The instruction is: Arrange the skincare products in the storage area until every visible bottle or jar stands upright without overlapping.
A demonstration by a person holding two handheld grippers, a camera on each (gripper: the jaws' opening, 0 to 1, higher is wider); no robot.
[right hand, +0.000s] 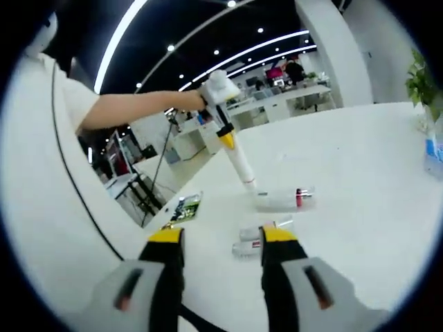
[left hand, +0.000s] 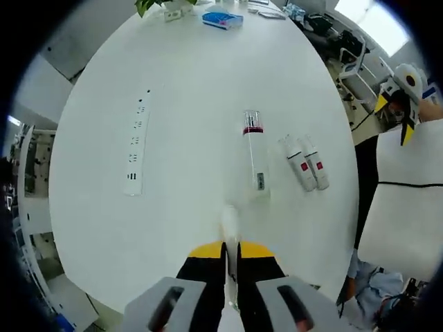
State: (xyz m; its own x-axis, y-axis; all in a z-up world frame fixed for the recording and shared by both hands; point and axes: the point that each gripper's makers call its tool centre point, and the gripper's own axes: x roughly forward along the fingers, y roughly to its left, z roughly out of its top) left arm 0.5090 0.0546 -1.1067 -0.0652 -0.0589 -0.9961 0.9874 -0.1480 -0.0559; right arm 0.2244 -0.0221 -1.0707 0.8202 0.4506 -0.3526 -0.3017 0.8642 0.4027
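On white table (left hand: 180, 97), 3 bottles lying flat, left gripper (left hand: 232, 266) pinching 1 tube (left hand: 230, 228), right gripper (right hand: 221, 238) spread.

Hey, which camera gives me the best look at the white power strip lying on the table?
The left gripper view. There the white power strip lies flat on the white table, seen from above along its whole length with its sockets showing, left of the lying bottles. I can't pick it out in the right gripper view.

The tabletop (left hand: 187, 83) is smooth, matt white. The clear-capped bottle (left hand: 255, 158) looks like glossy white plastic, as do the two small tubes (left hand: 305, 164). The power strip (left hand: 136, 146) is matt white plastic.
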